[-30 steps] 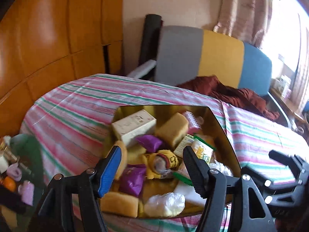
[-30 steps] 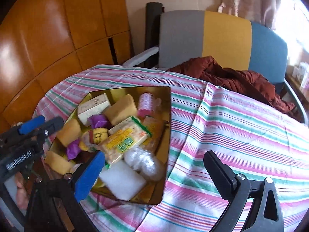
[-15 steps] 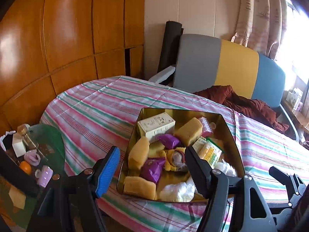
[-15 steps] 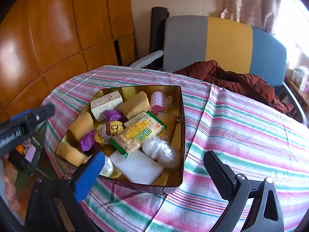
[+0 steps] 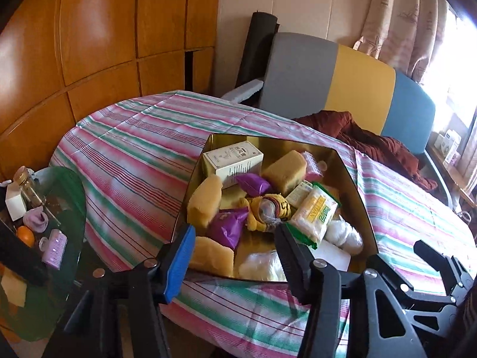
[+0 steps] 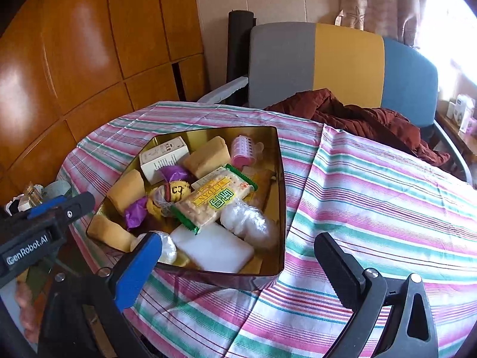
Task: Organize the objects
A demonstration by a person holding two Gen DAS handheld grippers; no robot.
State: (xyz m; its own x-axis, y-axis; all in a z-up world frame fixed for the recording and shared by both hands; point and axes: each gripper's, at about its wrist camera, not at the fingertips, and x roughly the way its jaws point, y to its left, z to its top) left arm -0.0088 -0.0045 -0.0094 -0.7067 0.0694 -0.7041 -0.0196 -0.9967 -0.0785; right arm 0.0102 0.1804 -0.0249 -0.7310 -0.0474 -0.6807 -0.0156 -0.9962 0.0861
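Both grippers empty, fingers apart, held short of the gold tin.

Left gripper [image 5: 235,253] is nearer: it hangs at the tin's [image 5: 351,176] near rim, purple packet [image 5: 226,229] just ahead. Right gripper [image 6: 235,256] is spread wider, off the near right corner. Cracker pack [image 6: 214,198] lies mid-tin, long axis diagonal, near-left to far-right.
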